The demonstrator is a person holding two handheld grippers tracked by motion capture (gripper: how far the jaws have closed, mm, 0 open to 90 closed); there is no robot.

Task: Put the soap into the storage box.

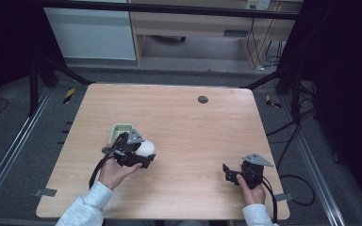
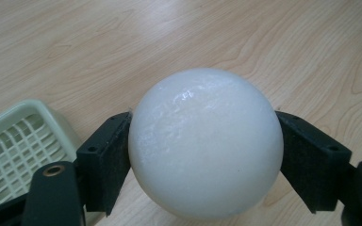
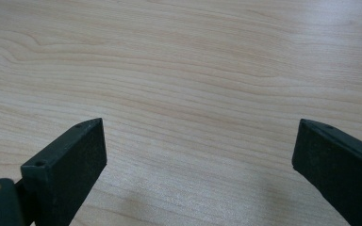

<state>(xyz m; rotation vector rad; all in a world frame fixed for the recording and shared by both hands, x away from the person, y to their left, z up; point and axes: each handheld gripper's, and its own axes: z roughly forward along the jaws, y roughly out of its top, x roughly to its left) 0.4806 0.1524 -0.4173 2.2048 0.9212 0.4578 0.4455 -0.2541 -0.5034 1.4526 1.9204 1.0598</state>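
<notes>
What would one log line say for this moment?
left gripper: shut on white ball | right gripper: open | green basket: on table

no text, label, brand, number or sign can be read anywhere here. the white ball point(image 2: 205, 143) is plain and unmarked, the pale green basket point(image 2: 16, 141) bears no lettering, and the wooden tabletop point(image 1: 184, 122) shows just its grain. anything on the furniture at the back is too small to read.
</notes>
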